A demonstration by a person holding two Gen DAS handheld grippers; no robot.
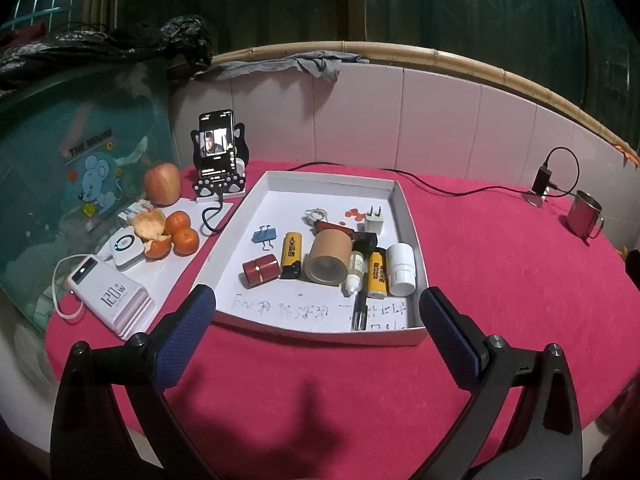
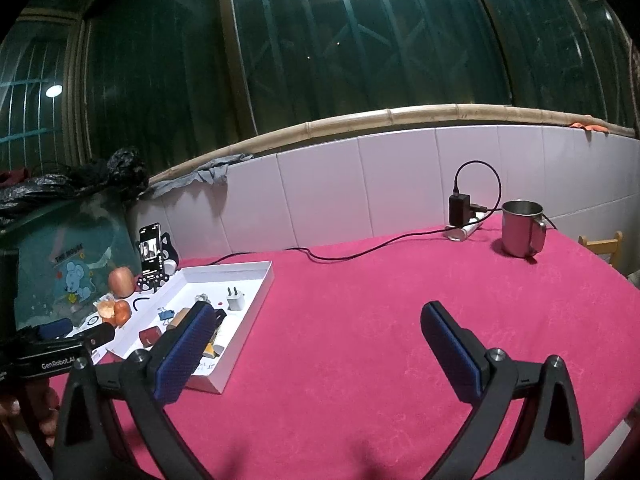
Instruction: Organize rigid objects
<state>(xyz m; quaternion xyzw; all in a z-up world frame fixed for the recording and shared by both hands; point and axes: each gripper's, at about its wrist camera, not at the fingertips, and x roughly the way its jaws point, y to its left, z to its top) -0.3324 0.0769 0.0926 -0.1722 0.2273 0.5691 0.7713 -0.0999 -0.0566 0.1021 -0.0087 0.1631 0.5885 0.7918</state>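
Note:
A white shallow tray (image 1: pixel 412 236) lies on the pink tablecloth and holds several small items: a brown tape roll (image 1: pixel 328 258), two yellow lighters (image 1: pixel 292 250), a red cylinder (image 1: pixel 261 271), a white bottle (image 1: pixel 402 263), a blue binder clip (image 1: pixel 265 236), a white plug (image 1: pixel 375 222) and a pen (image 1: pixel 359 310). My left gripper (image 1: pixel 318 308) hovers open just before the tray's near edge, nothing between its fingers. My right gripper (image 2: pixel 318 320) is open over bare cloth, to the right of the tray (image 2: pixel 256 300). The left gripper's body (image 2: pixel 60 346) shows at the right wrist view's left edge.
Left of the tray sit a power bank (image 1: pixel 110 294), tangerines (image 1: pixel 182 232), an apple (image 1: pixel 162 183) and a phone on a stand (image 1: pixel 218 152). A steel mug (image 2: pixel 522 234) and a charger with cable (image 2: pixel 460 210) stand at the far right by the tiled wall.

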